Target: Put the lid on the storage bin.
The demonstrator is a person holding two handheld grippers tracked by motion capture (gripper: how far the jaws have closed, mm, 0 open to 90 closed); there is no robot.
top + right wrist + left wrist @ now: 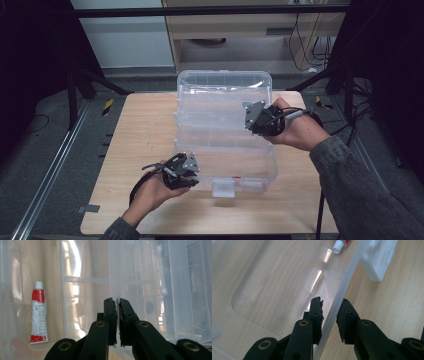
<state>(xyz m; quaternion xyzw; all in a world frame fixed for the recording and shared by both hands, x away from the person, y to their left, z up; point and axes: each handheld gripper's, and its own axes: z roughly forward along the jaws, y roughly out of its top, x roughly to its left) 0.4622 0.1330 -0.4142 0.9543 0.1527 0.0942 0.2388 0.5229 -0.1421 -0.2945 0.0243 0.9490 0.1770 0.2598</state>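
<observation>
Box: clear plastic box (pixel 225 125) sits mid-bench (pixel 140 150), lid up.
Left tool (pixel 329 307): straddles box's front wall, not clamped.
Right tool (pixel 117 302): pinching box's side wall.
Risk: uneven lift, box twists free probably.

Relative to the clear box (pixel 225 130), the left hand (pixel 155 192) holds the left gripper (pixel 329 312) at the near left corner, its jaws straddling the rim with one jaw inside and one outside, a gap showing on each side. The right hand (pixel 300 131) holds the right gripper (pixel 117 315) at the box's right side, jaws pressed together on a thin clear wall. The right forearm wears a grey sleeve (pixel 360 190).
</observation>
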